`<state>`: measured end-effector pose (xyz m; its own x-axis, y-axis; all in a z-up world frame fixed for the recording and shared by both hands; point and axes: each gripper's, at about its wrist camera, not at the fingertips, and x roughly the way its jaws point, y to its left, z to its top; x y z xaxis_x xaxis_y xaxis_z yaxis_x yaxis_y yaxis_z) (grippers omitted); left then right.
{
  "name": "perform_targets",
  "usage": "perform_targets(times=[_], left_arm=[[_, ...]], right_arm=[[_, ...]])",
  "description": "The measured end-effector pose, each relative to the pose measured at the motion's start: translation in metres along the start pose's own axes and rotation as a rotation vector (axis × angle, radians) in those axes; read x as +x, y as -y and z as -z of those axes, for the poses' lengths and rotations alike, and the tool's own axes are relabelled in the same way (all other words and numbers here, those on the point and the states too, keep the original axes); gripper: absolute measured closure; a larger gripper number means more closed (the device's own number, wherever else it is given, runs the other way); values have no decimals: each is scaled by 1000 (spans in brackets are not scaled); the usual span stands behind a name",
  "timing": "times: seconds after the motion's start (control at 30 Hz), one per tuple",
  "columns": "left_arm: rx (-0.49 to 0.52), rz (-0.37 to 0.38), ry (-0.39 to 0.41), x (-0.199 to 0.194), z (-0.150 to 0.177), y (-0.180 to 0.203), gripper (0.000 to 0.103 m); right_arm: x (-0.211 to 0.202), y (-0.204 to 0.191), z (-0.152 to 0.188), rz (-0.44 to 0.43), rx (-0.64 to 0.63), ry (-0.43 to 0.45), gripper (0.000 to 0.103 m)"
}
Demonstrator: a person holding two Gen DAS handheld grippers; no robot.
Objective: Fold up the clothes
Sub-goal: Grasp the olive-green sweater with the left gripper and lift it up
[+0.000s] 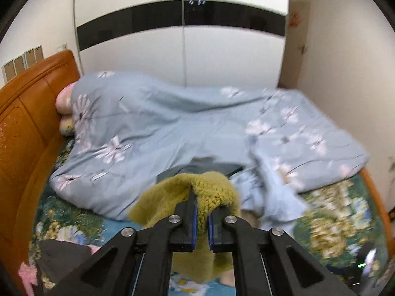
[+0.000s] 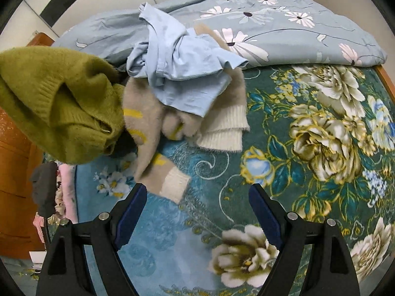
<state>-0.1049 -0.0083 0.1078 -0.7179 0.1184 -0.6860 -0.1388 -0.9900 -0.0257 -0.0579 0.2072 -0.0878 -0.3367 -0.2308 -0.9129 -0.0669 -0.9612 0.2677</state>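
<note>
- Olive-green knitted sweater, pinched at a ribbed edge between the two blue pads of the left gripper; jaws closed on the fabric, the rest hanging down in front of and under the gripper, above the bed.
- Same sweater seen from the right wrist view at the left side, bunched and lifted, just beside a pile of other clothes.
- Right gripper with jaws wide apart, holding nothing, above the floral bedspread.
- Beige fluffy sweater with yellow marks and white ribbed cuffs, lying crumpled on the bedspread, one sleeve cuff near the left finger of the right gripper.
- Light blue shirt, crumpled on top of the beige sweater and partly on the duvet edge.
- Grey-blue duvet with white flowers, heaped over the far part of the bed.
- Dark garment and pink cloth at the left edge, near the orange wooden headboard.
- White wardrobe with a black band behind the bed.
</note>
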Motion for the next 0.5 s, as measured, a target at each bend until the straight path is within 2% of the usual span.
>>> perform_targets(times=[0.17,0.3,0.4,0.5], left_arm=[[54,139,88,-67,-10,33,97],[61,281,221,-141,-16,55,97],[59,320,313,-191,-23,49,97],[44,320,308,-209,-24,35,96]], right_arm=[[-32,21,19,14,47,55,18],[-58,49,32,35,106,101,18],[-77,75,44,60,165,134,18],[-89,98,56,86,221,155,18]])
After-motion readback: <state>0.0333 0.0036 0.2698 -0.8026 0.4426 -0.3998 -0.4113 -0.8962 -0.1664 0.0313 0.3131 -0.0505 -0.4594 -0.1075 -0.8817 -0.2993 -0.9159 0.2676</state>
